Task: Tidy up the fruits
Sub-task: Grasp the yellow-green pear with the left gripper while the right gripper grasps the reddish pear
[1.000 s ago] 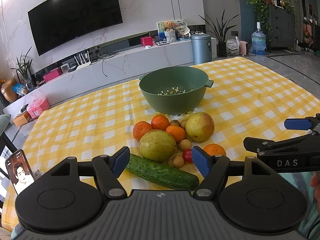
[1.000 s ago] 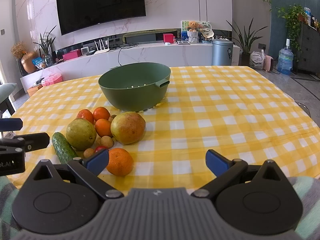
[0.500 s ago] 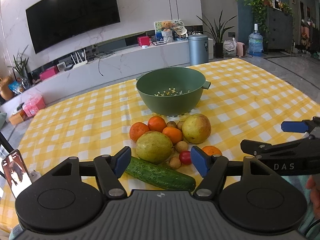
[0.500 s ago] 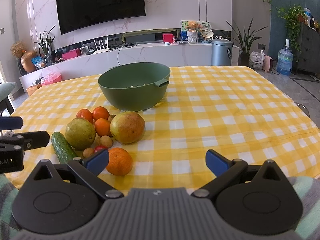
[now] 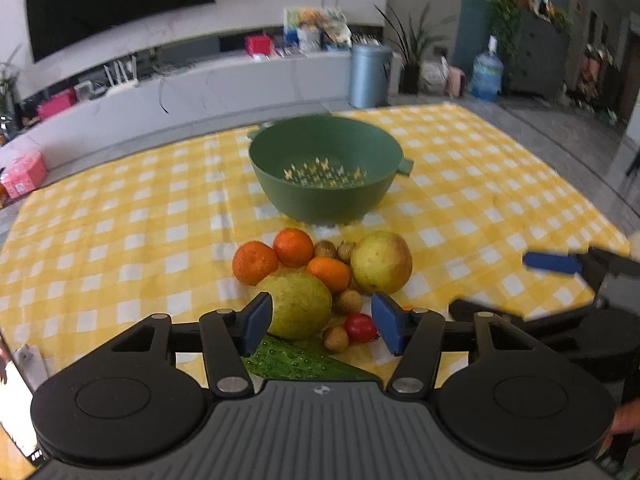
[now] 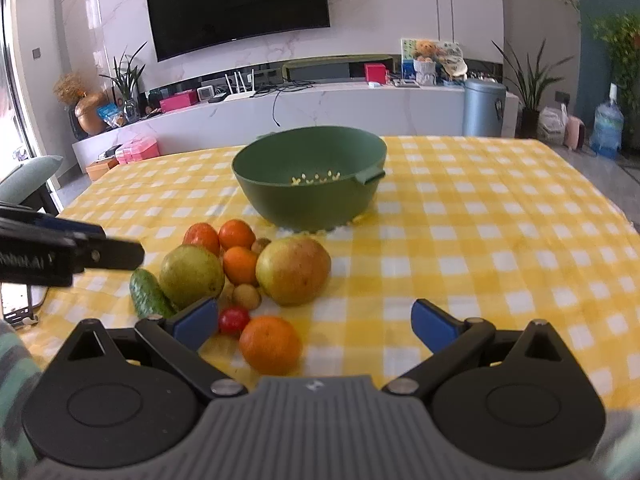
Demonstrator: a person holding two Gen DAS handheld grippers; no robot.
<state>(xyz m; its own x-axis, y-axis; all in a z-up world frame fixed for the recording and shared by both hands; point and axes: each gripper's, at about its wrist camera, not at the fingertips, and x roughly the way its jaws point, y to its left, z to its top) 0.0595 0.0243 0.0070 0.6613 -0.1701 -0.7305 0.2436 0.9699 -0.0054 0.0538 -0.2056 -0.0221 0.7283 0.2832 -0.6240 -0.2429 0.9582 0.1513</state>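
A green colander bowl (image 5: 326,184) (image 6: 310,184) stands on the yellow checked cloth, empty of fruit. In front of it lies a pile: a green pear (image 5: 298,304) (image 6: 192,276), a yellow-red pear (image 5: 381,262) (image 6: 293,271), several oranges (image 5: 293,247) (image 6: 270,345), small brown fruits (image 5: 347,301), a red cherry tomato (image 5: 359,328) (image 6: 233,320) and a cucumber (image 5: 300,362) (image 6: 148,294). My left gripper (image 5: 322,326) is open just above the green pear and tomato. My right gripper (image 6: 314,324) is open, wide, over the near orange.
A phone (image 6: 18,300) lies at the table's left edge. The cloth to the right of the pile (image 6: 500,260) is bare. A TV console and a grey bin (image 6: 482,108) stand behind the table.
Both grippers have moved forward towards the fruit pile, which looks closer. The left view has tipped down and is blurred. Both stay open.
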